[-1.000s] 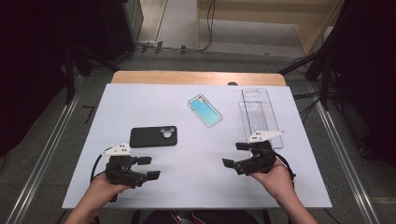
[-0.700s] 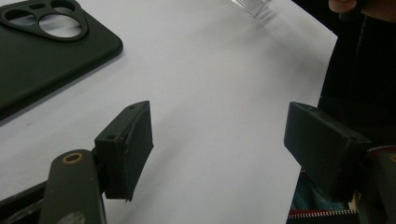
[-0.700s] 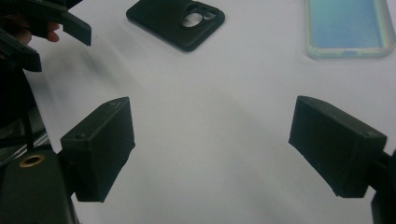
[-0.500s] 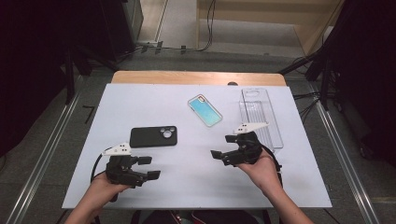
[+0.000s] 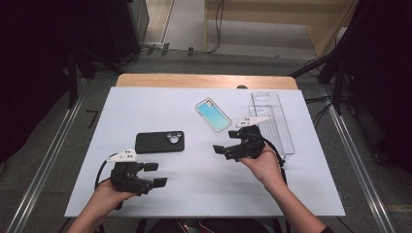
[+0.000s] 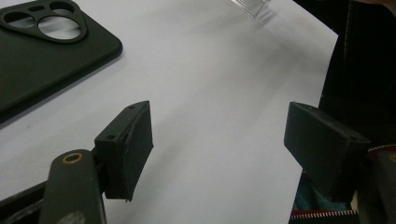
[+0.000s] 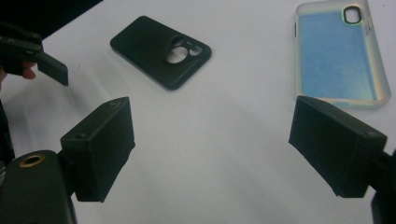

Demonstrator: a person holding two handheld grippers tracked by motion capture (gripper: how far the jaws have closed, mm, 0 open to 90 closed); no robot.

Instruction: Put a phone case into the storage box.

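A black phone case [image 5: 160, 142] lies camera-cutout up on the white table [image 5: 160, 104], left of centre; it also shows in the left gripper view [image 6: 42, 51] and right gripper view [image 7: 161, 51]. An iridescent blue phone case [image 5: 213, 114] lies farther back, at the upper right of the right gripper view [image 7: 341, 56]. My left gripper [image 5: 156, 174] rests near the front left edge, open and empty [image 6: 219, 144]. My right gripper [image 5: 222, 150] hovers mid-table, open and empty [image 7: 212, 147], pointing left between the two cases.
A clear plastic tray [image 5: 272, 121] lies at the right side of the table behind my right hand. A wooden strip [image 5: 204, 80] runs along the table's far edge. Metal rails [image 5: 48, 155] flank both sides. The left gripper's jaw [image 7: 37, 56] shows far left.
My right gripper has moved left and away from me, toward the table's middle, nearer the blue case. The left gripper stays put. Both stay open.
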